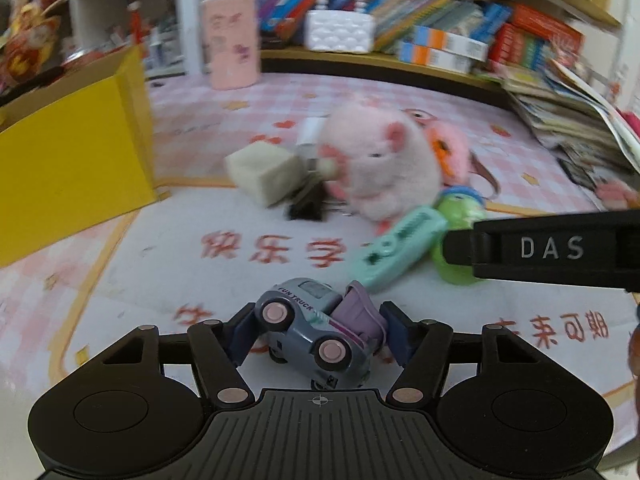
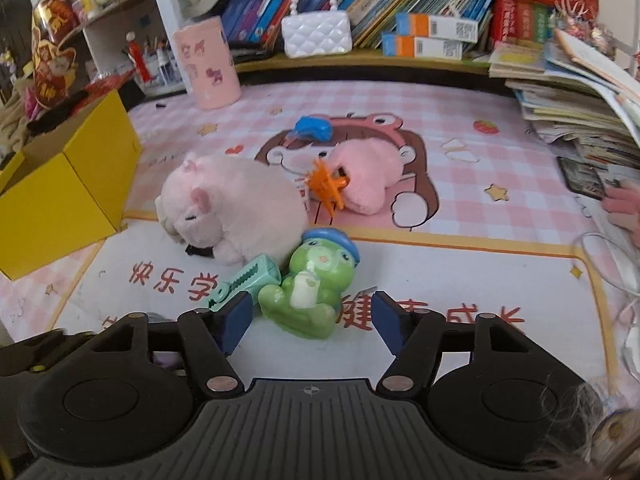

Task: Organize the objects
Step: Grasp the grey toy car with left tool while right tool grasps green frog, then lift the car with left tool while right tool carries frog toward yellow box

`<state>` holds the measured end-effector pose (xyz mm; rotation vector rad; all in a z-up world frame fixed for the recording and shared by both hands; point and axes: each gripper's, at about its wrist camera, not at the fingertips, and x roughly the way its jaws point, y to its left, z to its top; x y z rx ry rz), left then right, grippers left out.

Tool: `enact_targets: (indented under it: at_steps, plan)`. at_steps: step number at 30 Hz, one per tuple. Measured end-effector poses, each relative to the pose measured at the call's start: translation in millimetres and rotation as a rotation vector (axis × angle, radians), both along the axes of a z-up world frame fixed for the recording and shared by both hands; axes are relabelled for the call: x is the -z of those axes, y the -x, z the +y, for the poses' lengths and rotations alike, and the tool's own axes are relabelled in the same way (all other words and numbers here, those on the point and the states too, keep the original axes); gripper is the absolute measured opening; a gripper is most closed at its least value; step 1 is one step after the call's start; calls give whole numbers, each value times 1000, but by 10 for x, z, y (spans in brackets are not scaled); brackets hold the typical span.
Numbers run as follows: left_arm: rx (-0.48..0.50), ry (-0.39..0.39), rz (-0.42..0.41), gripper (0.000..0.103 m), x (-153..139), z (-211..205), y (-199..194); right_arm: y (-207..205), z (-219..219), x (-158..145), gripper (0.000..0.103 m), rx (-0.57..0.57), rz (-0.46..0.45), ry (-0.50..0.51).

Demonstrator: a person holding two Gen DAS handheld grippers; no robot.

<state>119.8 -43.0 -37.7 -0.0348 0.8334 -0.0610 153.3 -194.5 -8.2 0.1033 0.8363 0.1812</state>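
On the pink play mat: scattered toys, a yellow box (image 1: 68,160) at the left edge, bookshelves behind
Toy truck (image 1: 316,332): grey-blue with pale pink wheels and a lilac tipper bed; it lies tipped on its side, between the left gripper's (image 1: 320,330) blue pads
Left jaws: partly closed around the truck — the left pad looks to be against its cab; whether the right pad touches the lilac bed I cannot tell
Green frog toy (image 2: 310,284): glossy, blue cap, a white bottle held to its chest; it lies on the mat between the fingers of the right gripper (image 2: 312,320)
Right jaws: half open, pads clear of the frog on both sides
Mint clip (image 2: 244,280): toothed, touching the frog's side, below the pink plush pig (image 2: 232,208)
Only in the left view: the truck; a beige block (image 1: 264,172) beside the pig; the other gripper's black finger entering from the right
Only in the right view: a sharp look at the orange claw clip (image 2: 326,186), a blue toy (image 2: 314,128) and a pink pouch (image 2: 368,176) — blurred or hidden in the left view
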Motion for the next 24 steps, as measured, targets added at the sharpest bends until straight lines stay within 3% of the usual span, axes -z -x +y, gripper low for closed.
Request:
enact_targets:
  at_steps: [3,7,12,16,24]
  plan:
    - [-49,49,-6,66,-63,170,84,-108,41,73,60,-6,26,11]
    - [-78,53,-18,66,-154,249,192,-251,106,191,59,-18,57,44]
    - [-99,65,-31,66,-247,276,272,-333,176,269,55,-48,11,114]
    - [-118,91,-50,66,-332,332,300,-324,40,230,50,-16,3,83]
    - [-125,136,-80,65,-371,456,364,6,-102,-54,49,78,-46,25]
